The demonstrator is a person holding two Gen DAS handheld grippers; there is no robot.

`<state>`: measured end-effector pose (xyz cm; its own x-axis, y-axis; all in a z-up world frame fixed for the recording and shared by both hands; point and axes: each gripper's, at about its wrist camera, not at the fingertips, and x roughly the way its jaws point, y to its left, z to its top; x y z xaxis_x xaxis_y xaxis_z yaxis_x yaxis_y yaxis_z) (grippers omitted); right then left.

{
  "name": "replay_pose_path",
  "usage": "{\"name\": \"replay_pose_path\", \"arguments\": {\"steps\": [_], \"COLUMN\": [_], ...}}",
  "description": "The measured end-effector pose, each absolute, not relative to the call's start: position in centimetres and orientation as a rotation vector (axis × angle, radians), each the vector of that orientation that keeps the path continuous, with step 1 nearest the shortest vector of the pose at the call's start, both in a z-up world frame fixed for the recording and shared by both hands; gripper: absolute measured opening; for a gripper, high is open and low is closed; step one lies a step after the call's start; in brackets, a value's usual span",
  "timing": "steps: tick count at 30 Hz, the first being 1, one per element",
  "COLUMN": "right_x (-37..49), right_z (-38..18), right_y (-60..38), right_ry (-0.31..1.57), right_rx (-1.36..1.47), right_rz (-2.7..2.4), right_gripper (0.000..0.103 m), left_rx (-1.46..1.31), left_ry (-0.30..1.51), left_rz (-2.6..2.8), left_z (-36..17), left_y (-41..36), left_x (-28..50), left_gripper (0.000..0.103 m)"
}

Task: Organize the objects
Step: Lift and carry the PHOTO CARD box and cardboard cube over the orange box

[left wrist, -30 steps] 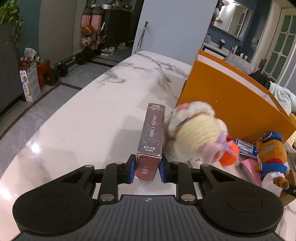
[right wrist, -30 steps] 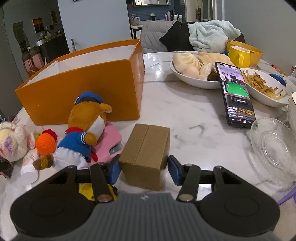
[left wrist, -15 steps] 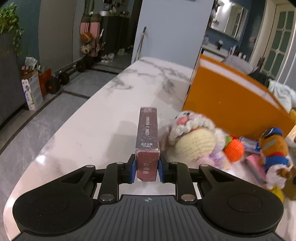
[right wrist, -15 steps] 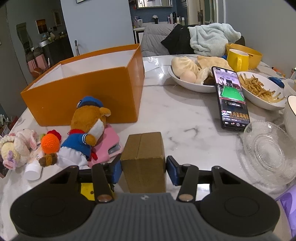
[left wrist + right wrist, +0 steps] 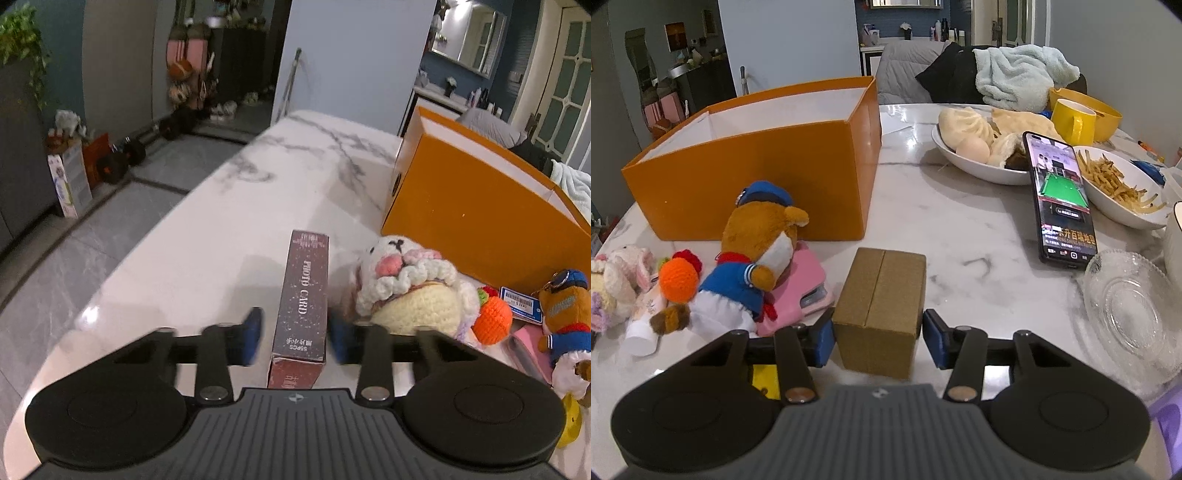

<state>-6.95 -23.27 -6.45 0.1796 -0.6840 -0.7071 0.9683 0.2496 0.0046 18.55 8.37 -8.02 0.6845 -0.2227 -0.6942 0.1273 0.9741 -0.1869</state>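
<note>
In the left wrist view, one photo card box (image 5: 304, 299) is seen standing on the desk (image 5: 221, 236) between the parted, blurred pads of the left claw (image 5: 294, 332), apparently released; a straight withdrawal is advised. In the right wrist view, one cardboard box (image 5: 881, 308) is bracketed by the open right claw (image 5: 878, 338); one orange box (image 5: 757, 162) awaits.

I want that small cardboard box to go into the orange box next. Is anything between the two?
Partly. The cardboard box sits between the open right gripper fingers. The plush bear on its pink case lies left of the direct line to the orange box; the marble straight ahead looks bare.
</note>
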Motion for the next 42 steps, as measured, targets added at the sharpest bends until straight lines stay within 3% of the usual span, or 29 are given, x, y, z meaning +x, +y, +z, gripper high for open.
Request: {"name": "replay_pose_path", "arguments": {"steps": [1, 18, 30, 42], "right_x": [-6.8, -7.4, -7.0, -4.6], "right_z": [-6.5, -5.7, -0.7, 5.0], "right_y": [-23.5, -24.7, -23.7, -25.0], "right_ry": [0.664, 0.634, 0.552, 0.481], "right_rx": [0.518, 0.532, 0.474, 0.428], "right_rz": [-1.245, -1.256, -1.232, -1.182], "right_gripper": [0.052, 0.049, 0.049, 0.049], "left_rx": [-0.128, -0.173, -0.185, -0.133], "left_ry": [0.799, 0.779, 0.685, 0.618], "left_rz": [-0.202, -0.229, -0.265, -0.4], "left_z": [-8.2, -7.4, -2.8, 2.2], "left_y": [8.4, 9.8, 9.8, 3.4], "left_x": [18.6, 17.5, 17.7, 20.6], "left_gripper": [0.031, 0.028, 0.028, 0.028]}}
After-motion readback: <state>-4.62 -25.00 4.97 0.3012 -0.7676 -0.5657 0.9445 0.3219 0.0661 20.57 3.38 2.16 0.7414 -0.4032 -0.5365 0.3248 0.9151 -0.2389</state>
